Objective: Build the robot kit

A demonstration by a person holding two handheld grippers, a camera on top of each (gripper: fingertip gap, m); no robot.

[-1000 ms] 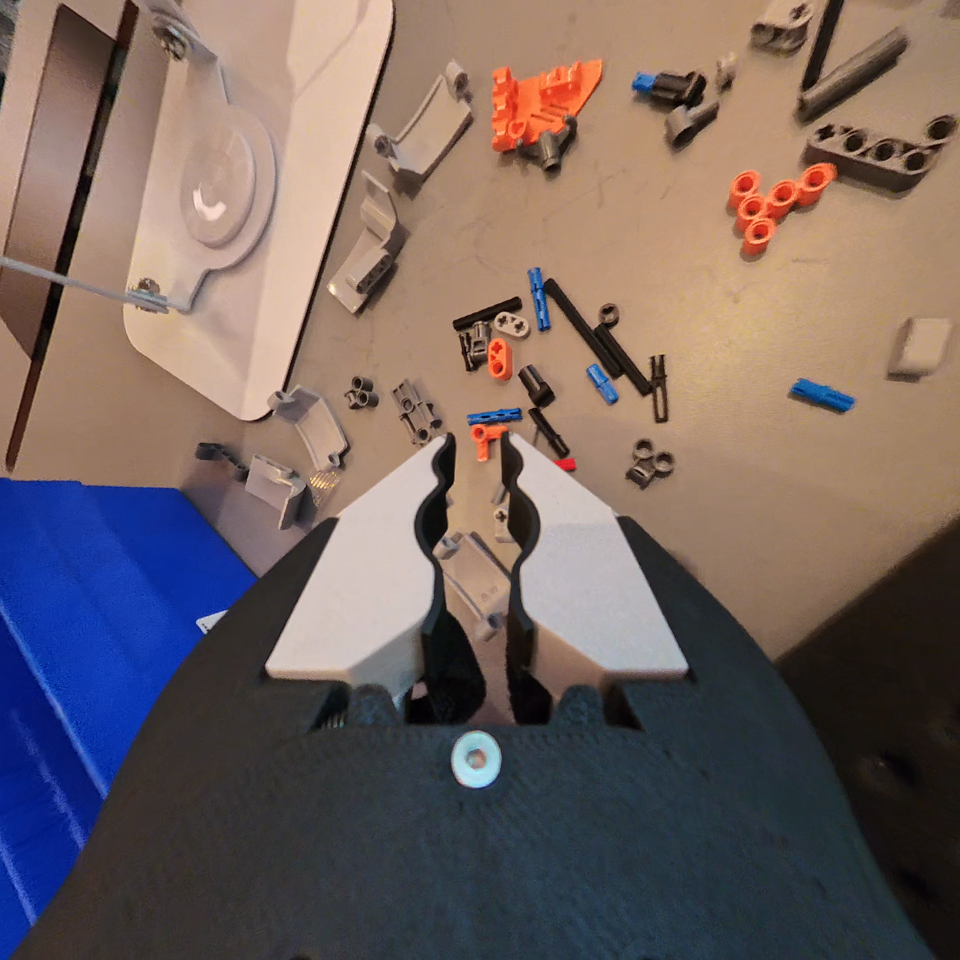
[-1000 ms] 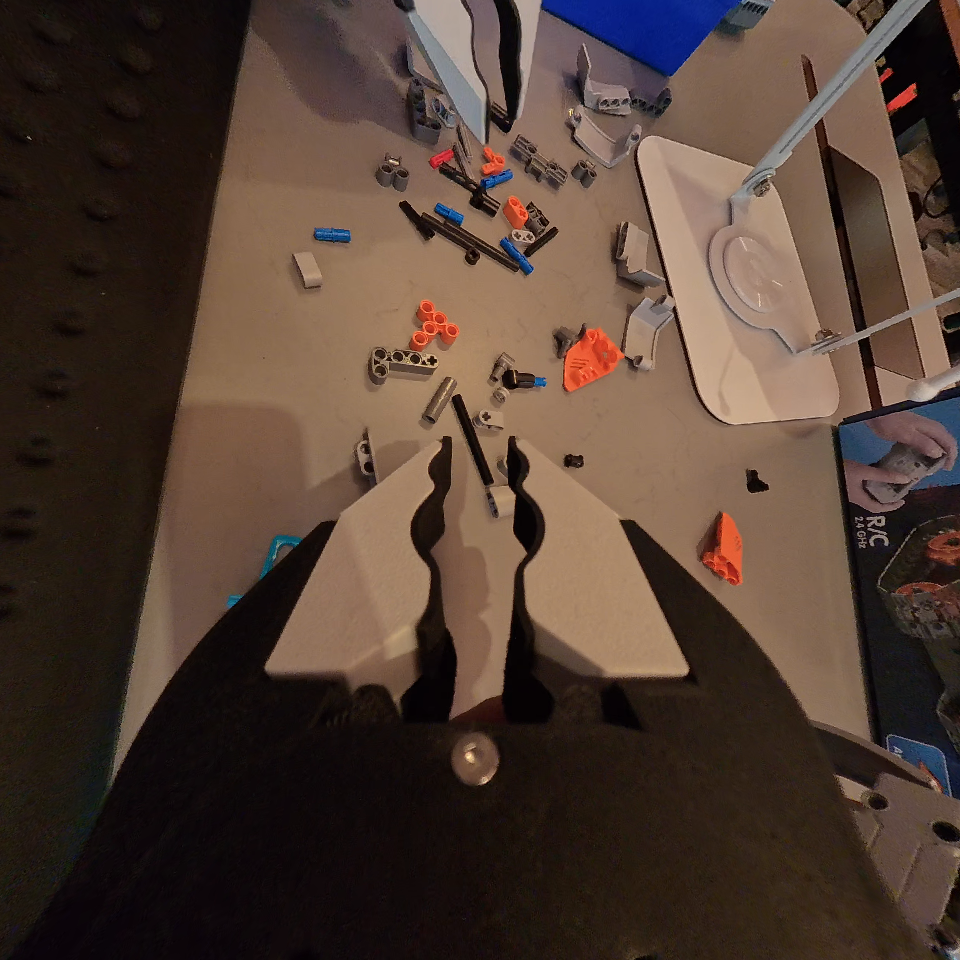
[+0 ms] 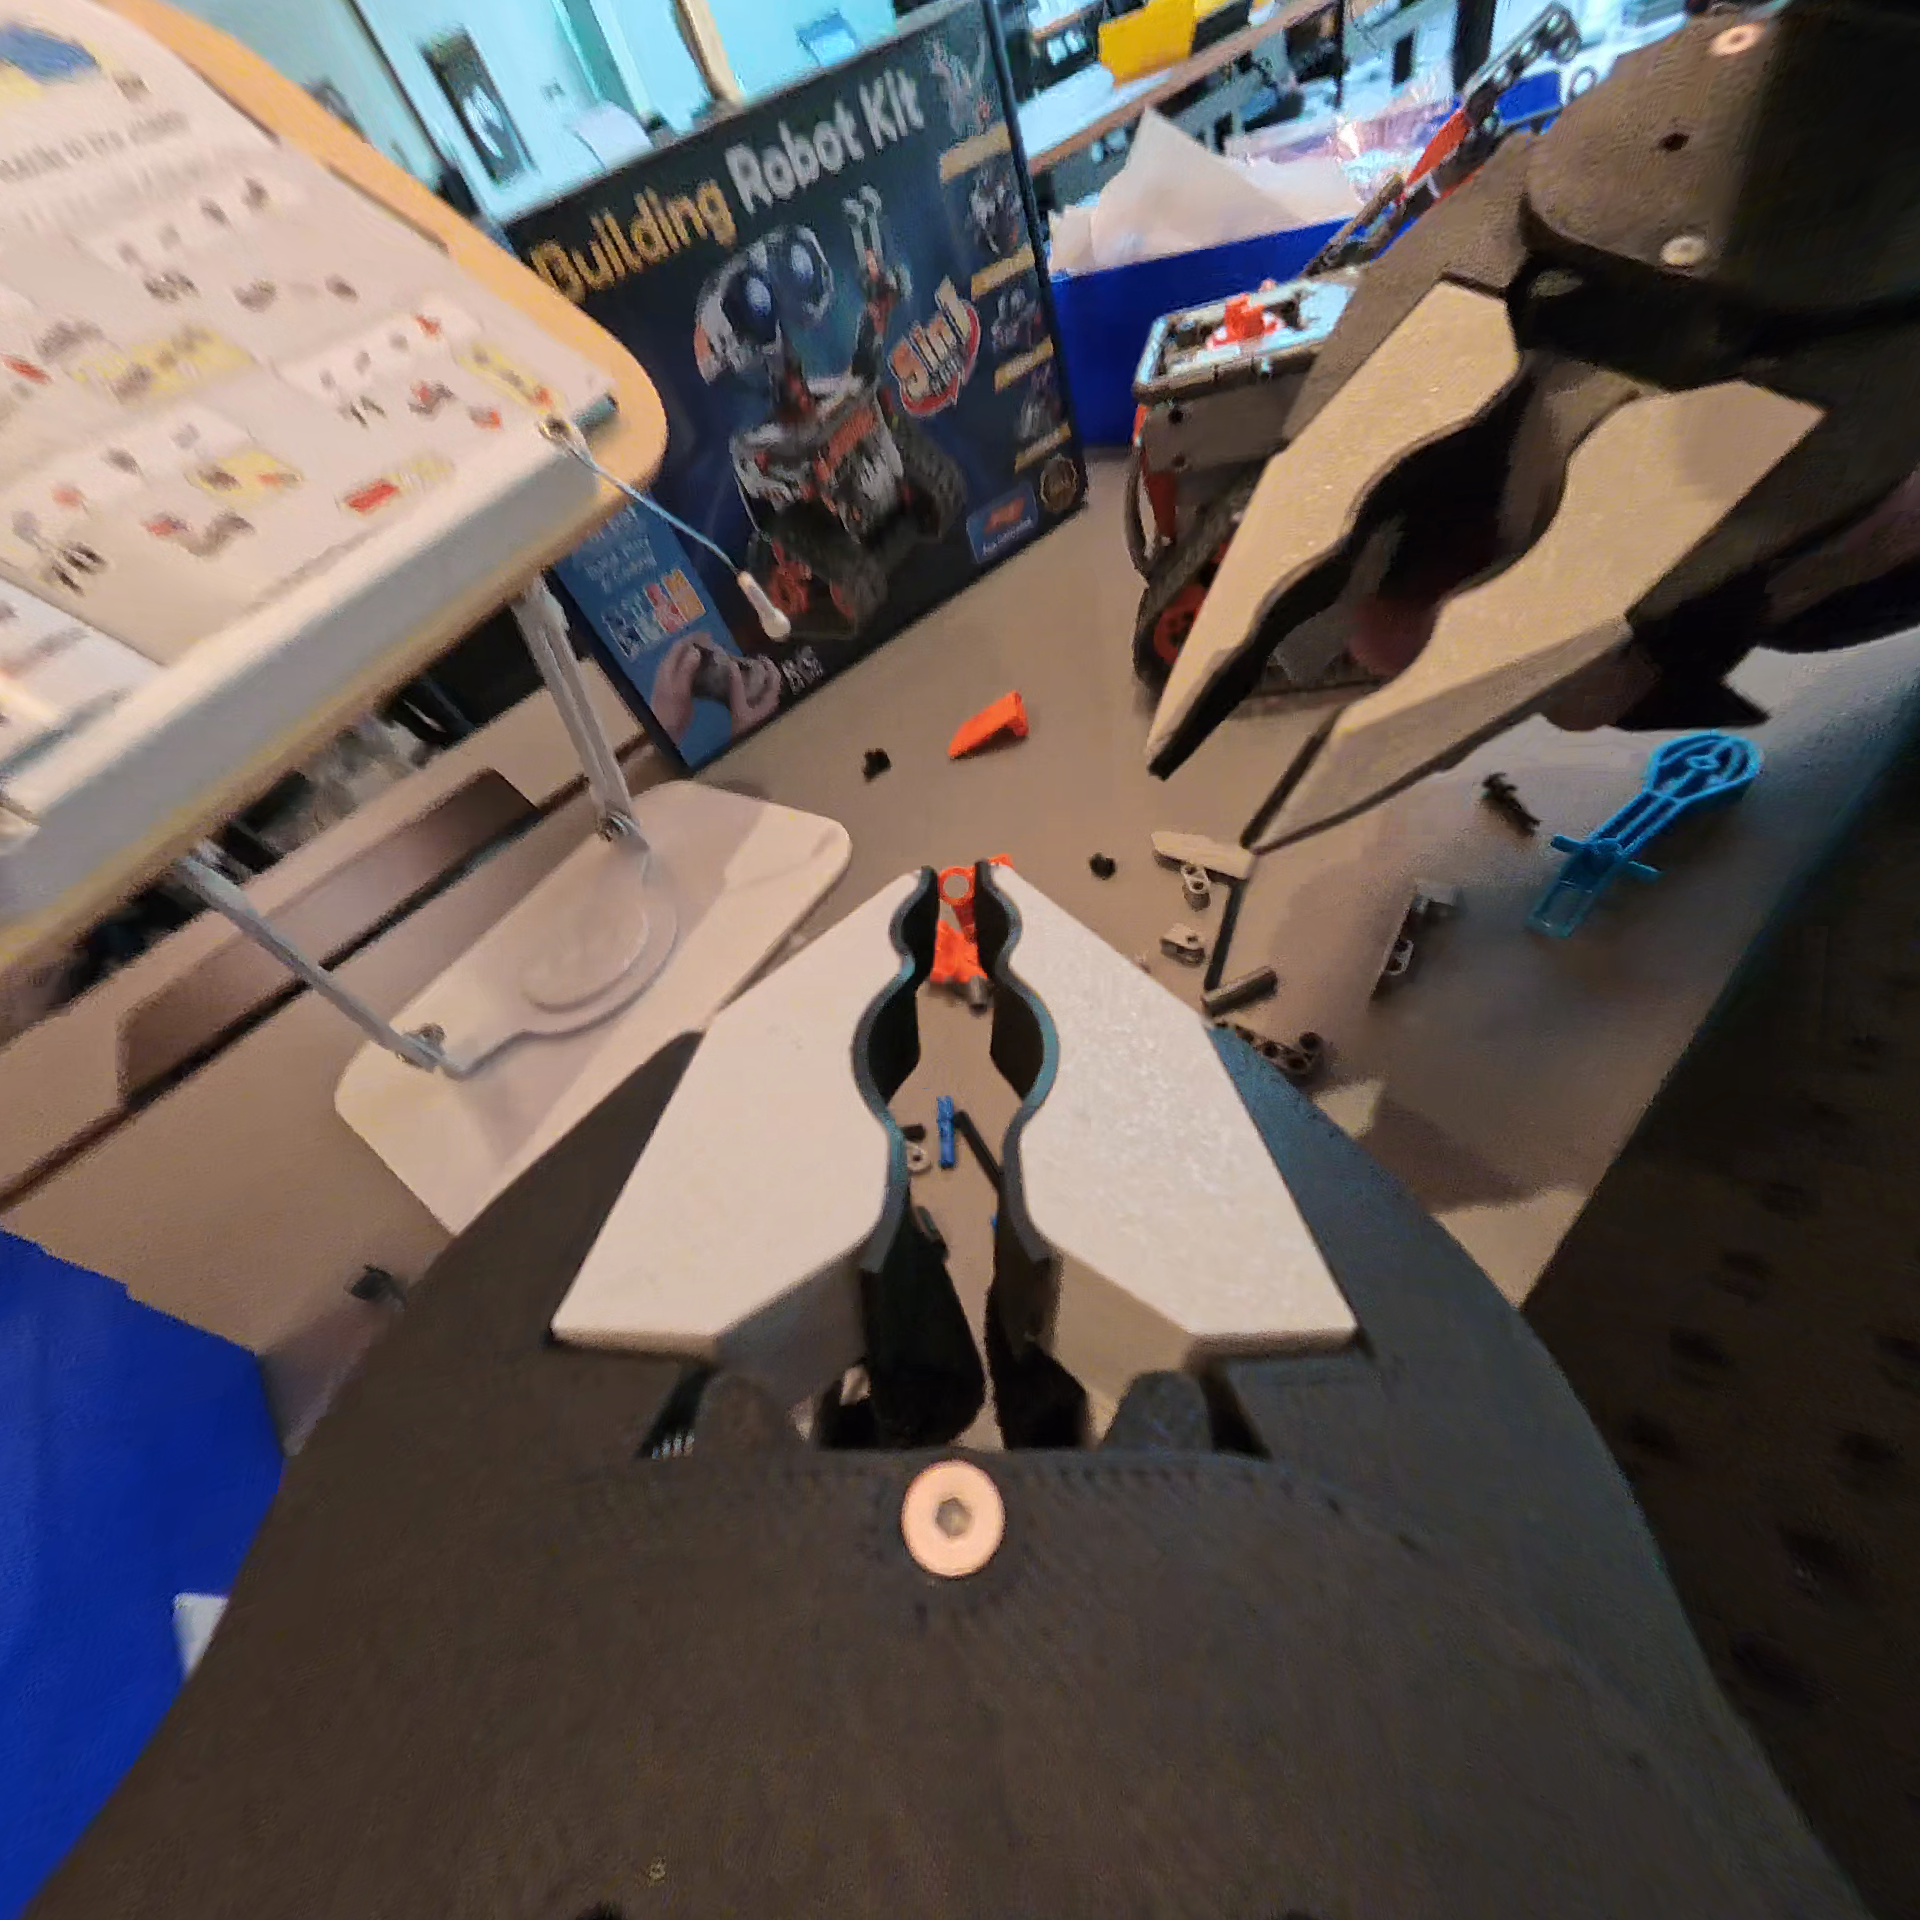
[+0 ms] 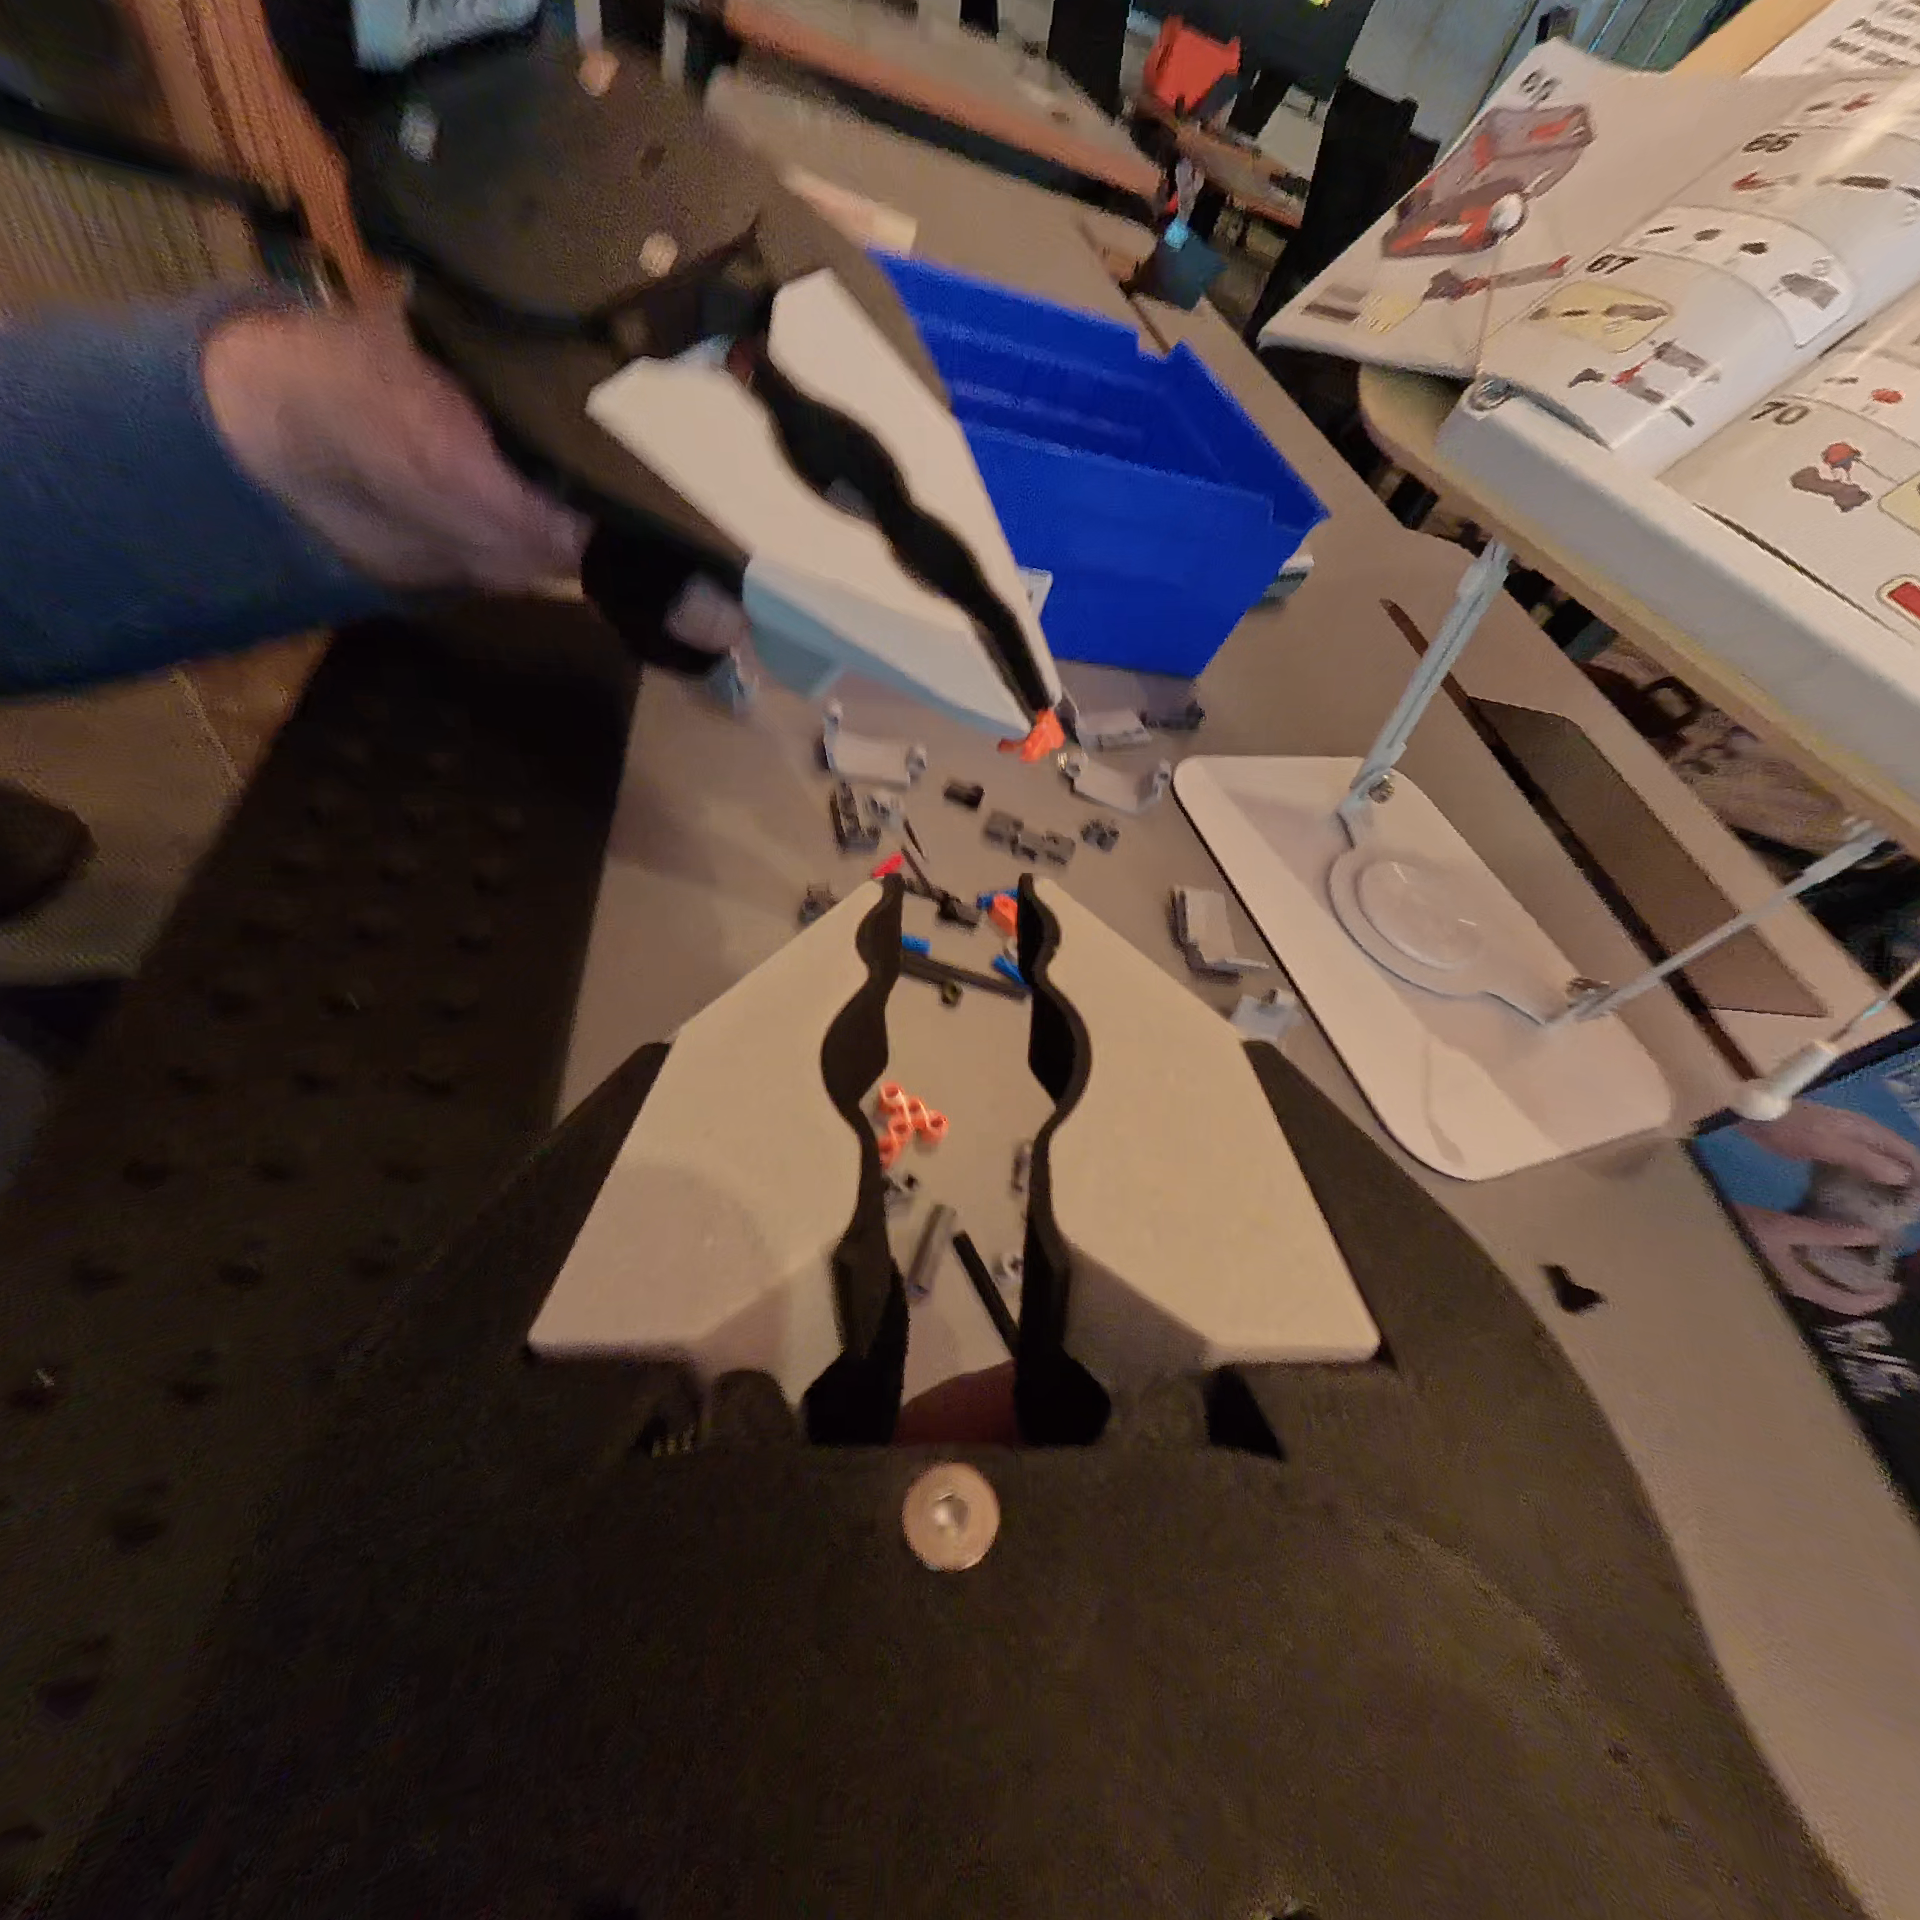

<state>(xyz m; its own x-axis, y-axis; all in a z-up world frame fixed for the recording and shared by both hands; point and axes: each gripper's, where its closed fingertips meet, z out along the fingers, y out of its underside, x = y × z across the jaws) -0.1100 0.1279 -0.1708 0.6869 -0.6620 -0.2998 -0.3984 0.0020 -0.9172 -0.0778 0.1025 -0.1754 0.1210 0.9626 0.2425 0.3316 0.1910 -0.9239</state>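
My left gripper (image 3: 954, 879) is shut on a small orange connector (image 3: 953, 889) pinched at its very tips and held above the grey table. It also shows in the right wrist view (image 4: 1023, 686), with the orange connector (image 4: 1039, 740) at its tip and a person's hand (image 4: 395, 478) behind it. My right gripper (image 4: 958, 891) is open and empty, raised over loose parts. Below its gap lie an orange ring cluster (image 4: 906, 1127) and a black axle (image 4: 982, 1288). In the left wrist view it hangs open at the upper right (image 3: 1205, 805).
An instruction booklet (image 3: 208, 364) sits on a stand with a white base (image 3: 665, 935). A kit box (image 3: 831, 416) and a part-built model (image 3: 1216, 395) stand at the back. A blue bin (image 4: 1101, 457), a blue tool (image 3: 1642, 821), an orange wedge (image 3: 987, 724) and many small parts lie about. Across from one pair of fingers to the other is roughly 5 cm. About 12 cm separates my right fingertips from the black axle (image 4: 982, 1288). The left camera catches it too, in the left wrist view (image 3: 1220, 958).
My left gripper has closed on the small orange connector and lifted it off the table. Both grippers have tilted up from looking straight down. The right gripper stays open.
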